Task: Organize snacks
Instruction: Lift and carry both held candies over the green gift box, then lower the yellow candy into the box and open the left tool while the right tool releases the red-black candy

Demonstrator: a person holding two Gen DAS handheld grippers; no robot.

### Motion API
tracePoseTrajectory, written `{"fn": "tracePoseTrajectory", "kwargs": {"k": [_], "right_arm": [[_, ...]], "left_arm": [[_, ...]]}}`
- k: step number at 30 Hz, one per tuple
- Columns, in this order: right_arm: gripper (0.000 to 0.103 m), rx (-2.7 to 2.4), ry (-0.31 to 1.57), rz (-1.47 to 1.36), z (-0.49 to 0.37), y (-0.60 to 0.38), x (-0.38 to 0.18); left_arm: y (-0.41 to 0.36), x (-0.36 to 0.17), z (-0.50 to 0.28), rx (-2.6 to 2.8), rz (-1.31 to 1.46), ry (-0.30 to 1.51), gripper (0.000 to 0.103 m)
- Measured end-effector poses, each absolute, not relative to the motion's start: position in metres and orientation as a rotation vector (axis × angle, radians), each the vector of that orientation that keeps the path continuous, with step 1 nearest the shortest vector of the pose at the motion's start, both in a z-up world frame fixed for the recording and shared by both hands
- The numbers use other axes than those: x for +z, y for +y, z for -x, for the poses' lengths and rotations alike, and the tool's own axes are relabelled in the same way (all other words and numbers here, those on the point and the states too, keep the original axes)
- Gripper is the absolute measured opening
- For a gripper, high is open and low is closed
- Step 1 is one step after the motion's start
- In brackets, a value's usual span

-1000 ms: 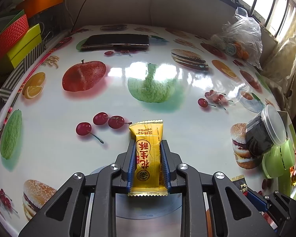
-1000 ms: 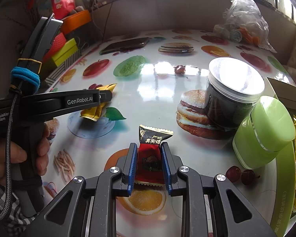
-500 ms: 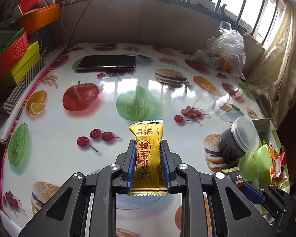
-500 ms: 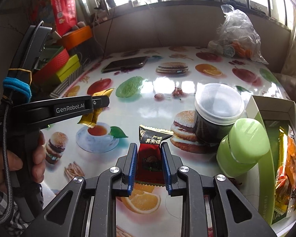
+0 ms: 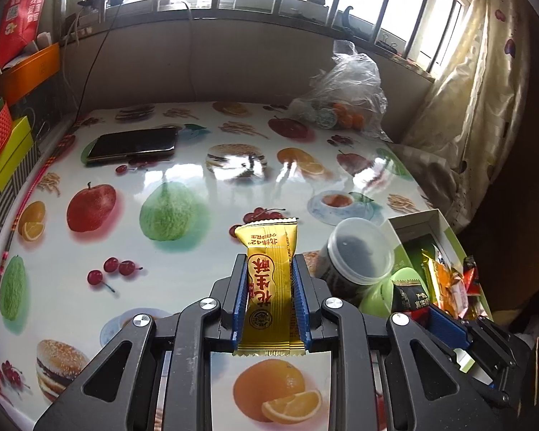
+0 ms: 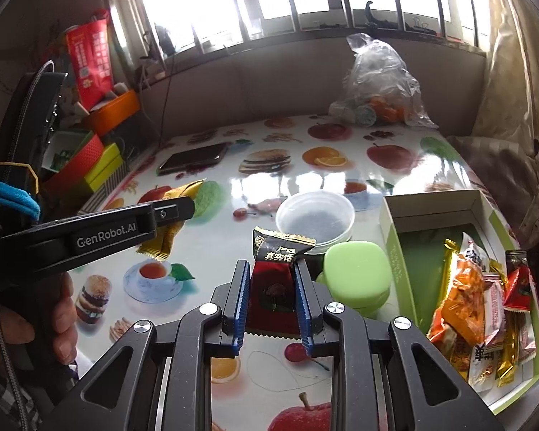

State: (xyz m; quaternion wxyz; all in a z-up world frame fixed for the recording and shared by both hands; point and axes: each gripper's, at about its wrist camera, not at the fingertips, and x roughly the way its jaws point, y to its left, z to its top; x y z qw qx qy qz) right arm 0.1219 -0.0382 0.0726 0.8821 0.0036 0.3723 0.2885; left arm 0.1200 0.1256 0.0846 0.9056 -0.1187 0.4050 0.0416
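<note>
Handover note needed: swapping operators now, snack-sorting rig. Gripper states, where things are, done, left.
Left gripper: jaws shut on a yellow foil snack packet, held above the table.
Right gripper: jaws shut on a dark red and black candy packet, also in the air.
Green cardboard box sits at the table's right edge, with several wrapped snacks already inside. Beside it: clear-lidded dark jar and pale green plastic container.
Done: both packets picked up.
Left: likely drop both into the box.
</note>
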Motion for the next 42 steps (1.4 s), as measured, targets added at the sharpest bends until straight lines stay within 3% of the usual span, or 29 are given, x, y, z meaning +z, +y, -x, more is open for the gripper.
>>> {"fn": "tracePoseTrajectory", "kwargs": {"k": [25,42], "right_arm": [[0.023,0.378,0.775,-0.093,-0.14,-0.153,0.07],[0.023,0.304,0.822,-0.08,-0.149,-0.178,0.047]], "left_arm": [[0.012,0.085,-0.165,-0.151,0.165,0.878,0.025],[-0.037,0.063,-0.194,-0.242,0.118,0.943,0.025]]}}
